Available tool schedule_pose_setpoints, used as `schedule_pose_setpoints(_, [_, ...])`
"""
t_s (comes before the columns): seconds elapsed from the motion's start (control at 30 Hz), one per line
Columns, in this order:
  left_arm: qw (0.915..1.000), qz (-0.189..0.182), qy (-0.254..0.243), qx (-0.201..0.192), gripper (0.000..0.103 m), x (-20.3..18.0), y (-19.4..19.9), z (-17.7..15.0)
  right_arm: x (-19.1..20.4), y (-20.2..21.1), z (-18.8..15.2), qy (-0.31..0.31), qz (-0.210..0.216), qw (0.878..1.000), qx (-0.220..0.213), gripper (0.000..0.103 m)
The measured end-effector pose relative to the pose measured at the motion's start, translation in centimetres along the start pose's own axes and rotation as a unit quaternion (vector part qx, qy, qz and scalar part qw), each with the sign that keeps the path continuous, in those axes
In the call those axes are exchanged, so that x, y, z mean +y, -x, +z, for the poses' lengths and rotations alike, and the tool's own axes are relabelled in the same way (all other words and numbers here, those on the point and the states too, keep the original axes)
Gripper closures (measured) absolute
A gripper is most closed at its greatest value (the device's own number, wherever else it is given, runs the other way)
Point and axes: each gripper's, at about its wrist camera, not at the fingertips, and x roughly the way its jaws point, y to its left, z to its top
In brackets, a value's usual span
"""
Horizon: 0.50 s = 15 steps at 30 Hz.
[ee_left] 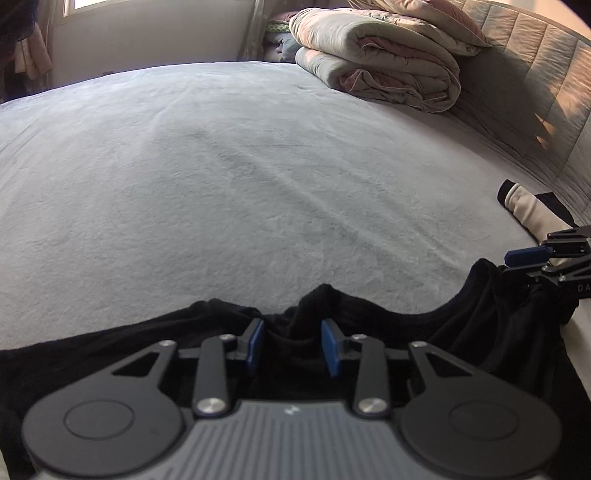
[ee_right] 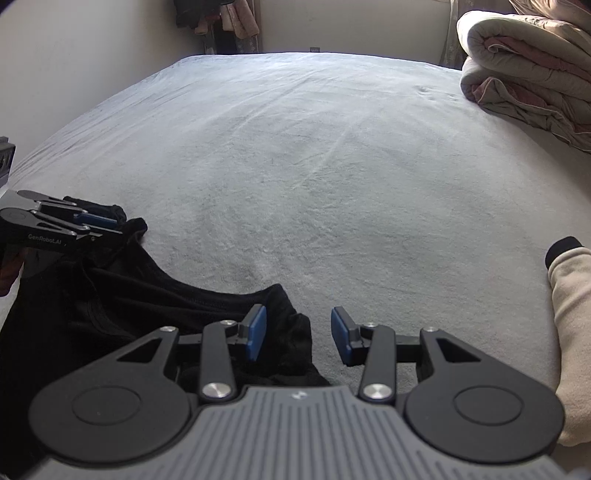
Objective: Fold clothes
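A black garment (ee_left: 461,314) lies crumpled along the near edge of the grey bed sheet (ee_left: 221,166). My left gripper (ee_left: 292,347) is shut on a bunched fold of it, and black cloth fills the gap between the blue pads. In the right wrist view the left gripper (ee_right: 110,225) shows at the far left with cloth gathered at its tips. My right gripper (ee_right: 299,334) stands open over the garment's (ee_right: 110,302) other end. Cloth touches its left pad and bare sheet shows beside the right pad. The right gripper (ee_left: 511,264) also shows at the left wrist view's right edge.
A cream garment with a black cuff (ee_right: 572,295) lies at the right, also seen as a cream garment (ee_left: 532,210). Folded quilts (ee_left: 376,62) are stacked at the far right corner against a padded headboard (ee_left: 535,74). Clothes hang by the far wall (ee_right: 221,18).
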Motion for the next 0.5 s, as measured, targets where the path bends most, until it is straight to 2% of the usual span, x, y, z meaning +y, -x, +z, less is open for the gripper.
schedule_pose_setpoints(0.1, [1.0000, -0.004, -0.002, -0.003, 0.070, -0.3, -0.2, 0.3, 0.5, -1.1, -0.4, 0.010, -0.001, 1.000, 0.007, 0.074])
schedule_pose_setpoints(0.13, [1.0000, -0.004, -0.004, -0.002, 0.080, -0.5, -0.3, 0.4, 0.8, -1.4, -0.5, 0.013, -0.003, 1.000, 0.007, 0.087])
schedule_pose_setpoints(0.17, [1.0000, -0.006, -0.007, 0.002, 0.097, -0.7, -0.5, 0.4, 1.1, -1.6, -0.6, 0.018, -0.004, 1.000, 0.005, 0.093])
schedule_pose_setpoints(0.23, [1.0000, 0.001, -0.009, 0.003, 0.101, -1.2, -0.6, 0.3, 1.8, -1.5, -0.6, 0.035, -0.016, 0.999, -0.009, 0.094])
schedule_pose_setpoints(0.3, [0.9994, 0.026, -0.017, -0.018, 0.102, -1.8, -0.3, 0.3, 2.4, -1.1, -0.3, 0.051, -0.036, 0.998, -0.032, 0.094])
schedule_pose_setpoints(0.43, [0.9912, 0.087, 0.016, -0.099, 0.102, -1.4, 1.4, 0.8, 2.6, -0.5, 1.0, 0.054, -0.066, 0.993, -0.079, 0.095])
schedule_pose_setpoints(0.5, [0.9863, 0.108, 0.041, -0.118, 0.102, -0.6, 1.6, 1.2, 2.4, -0.9, 1.8, 0.050, -0.070, 0.993, -0.087, 0.095])
